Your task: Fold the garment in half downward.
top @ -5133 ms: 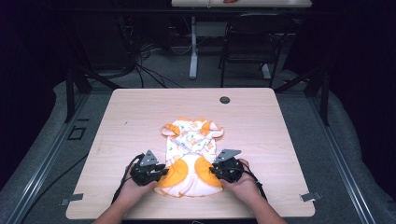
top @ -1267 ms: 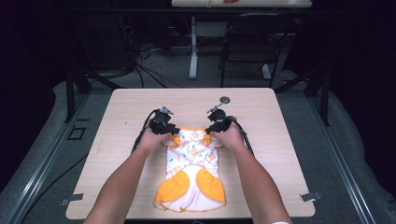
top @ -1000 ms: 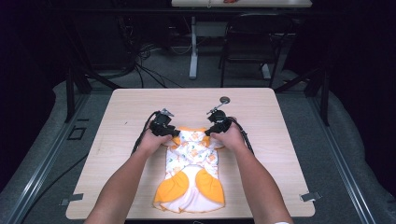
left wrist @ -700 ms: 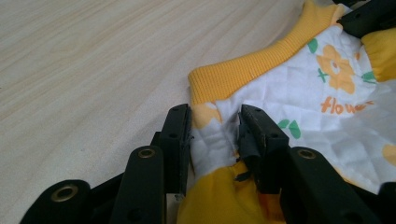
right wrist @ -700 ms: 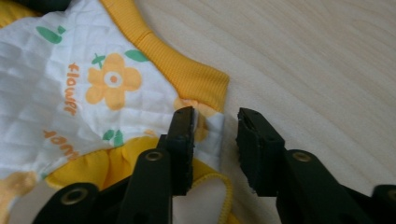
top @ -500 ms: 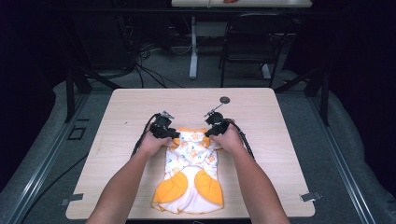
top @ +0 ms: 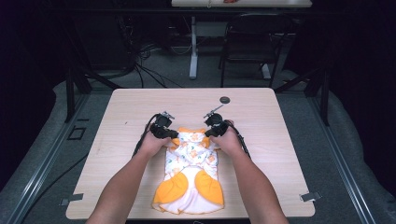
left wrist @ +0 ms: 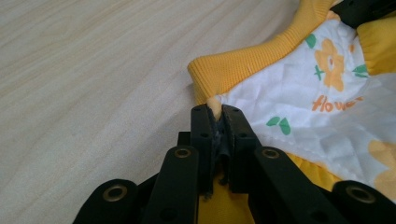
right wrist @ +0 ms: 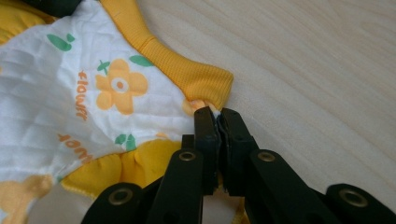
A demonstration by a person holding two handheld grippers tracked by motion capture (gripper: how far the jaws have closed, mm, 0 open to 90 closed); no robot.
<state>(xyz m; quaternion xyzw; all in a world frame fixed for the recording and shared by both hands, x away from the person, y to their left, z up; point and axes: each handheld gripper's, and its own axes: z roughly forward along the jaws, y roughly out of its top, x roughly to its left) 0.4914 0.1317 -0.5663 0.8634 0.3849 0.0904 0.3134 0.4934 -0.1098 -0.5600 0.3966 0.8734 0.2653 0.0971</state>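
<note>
On the wooden table (top: pixel 116 140) lay a small yellow and white flowered garment (top: pixel 190 177), near the person's edge. The left tool (left wrist: pixel 218 116) and right tool (right wrist: pixel 215 117) each were clamped on its far corners, probably the shoulders.

A small dark round disc (top: pixel 225 99) lies on the far part of the light wood surface (top: pixel 289 154), right of centre. Beyond the far edge, a black chair (top: pixel 245 44) and a white post (top: pixel 193 46) stand on grey floor, where loose cables (top: pixel 149 65) trail at far left.
</note>
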